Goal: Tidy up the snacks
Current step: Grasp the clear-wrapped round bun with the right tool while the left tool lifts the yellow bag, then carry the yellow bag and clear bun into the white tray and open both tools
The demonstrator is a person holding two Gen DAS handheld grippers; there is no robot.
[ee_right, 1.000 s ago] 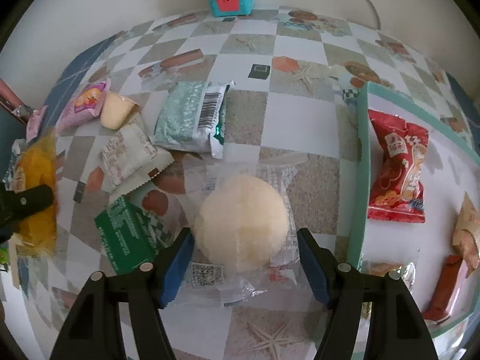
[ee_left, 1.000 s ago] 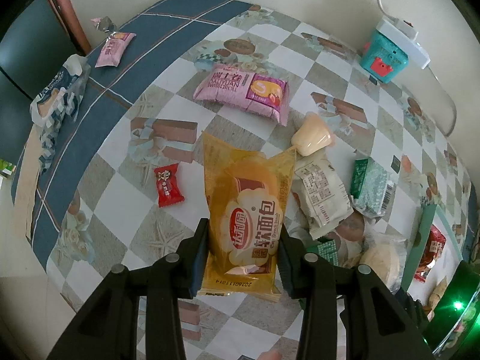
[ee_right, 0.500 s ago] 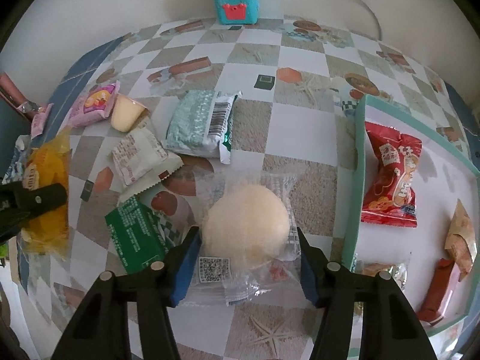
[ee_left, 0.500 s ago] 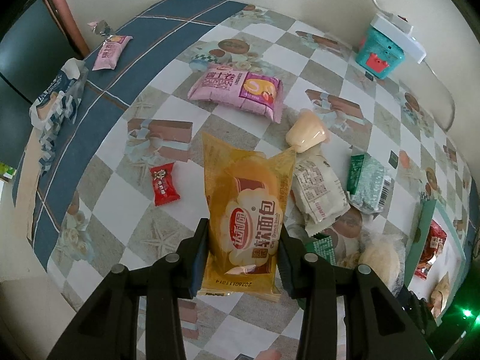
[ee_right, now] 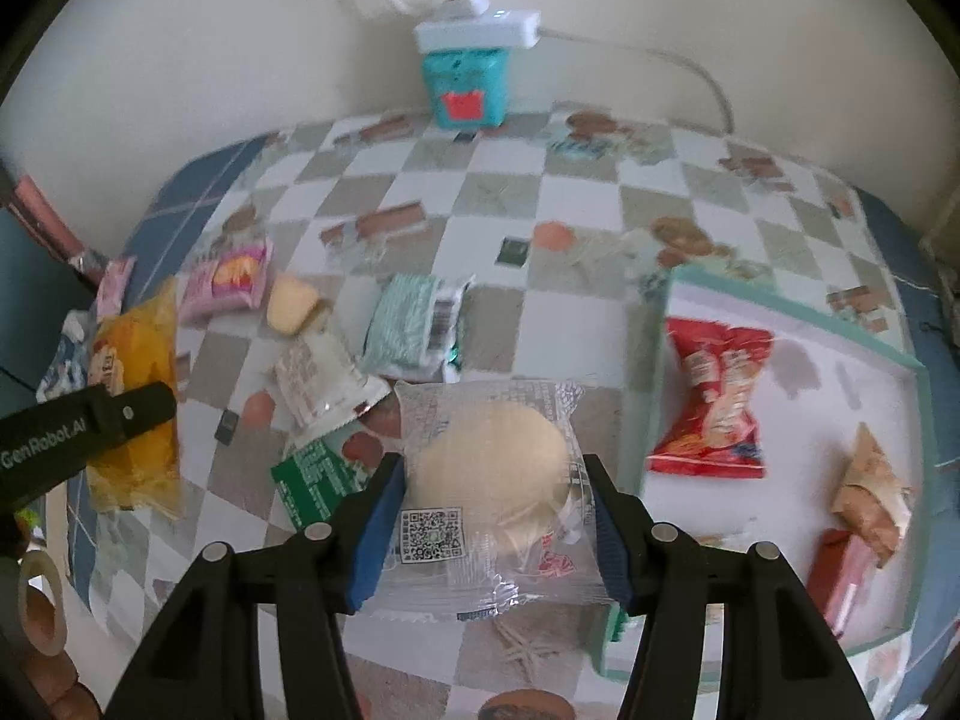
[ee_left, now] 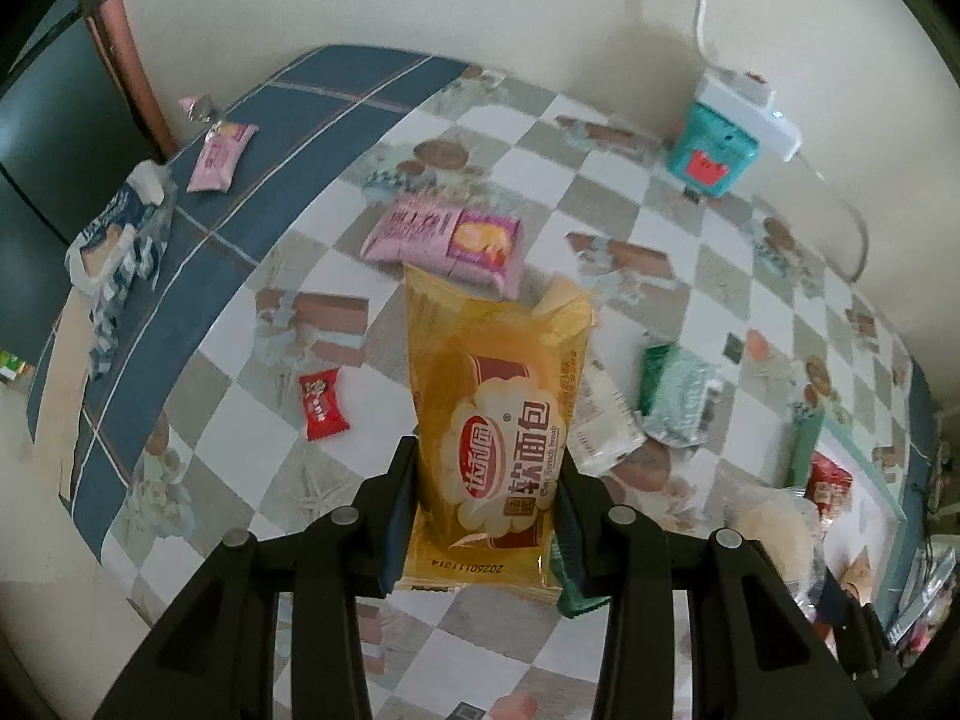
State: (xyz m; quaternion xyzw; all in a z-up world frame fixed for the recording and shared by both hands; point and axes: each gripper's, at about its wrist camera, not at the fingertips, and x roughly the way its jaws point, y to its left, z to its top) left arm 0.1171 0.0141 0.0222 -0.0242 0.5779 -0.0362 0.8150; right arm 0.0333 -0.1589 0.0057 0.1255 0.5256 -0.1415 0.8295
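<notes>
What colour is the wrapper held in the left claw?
Yellow-orange, with a red logo, on the bread packet; the left wrist view shows it best.

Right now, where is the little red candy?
In the left wrist view the red candy lies alone on the table, left of the held yellow bread pack.

The yellow bread packet [ee_left: 492, 444] hides most of the pale jelly cup [ee_left: 561, 295] behind it, and also a part of the white wrapper [ee_left: 603, 429] to its right. A green packet [ee_left: 576, 591] shows only a corner below the yellow bread packet. In the right wrist view the tray [ee_right: 792, 306] is cut off at the right edge, and the small print on the clear bun wrapper [ee_right: 489, 480] is too small to read.
</notes>
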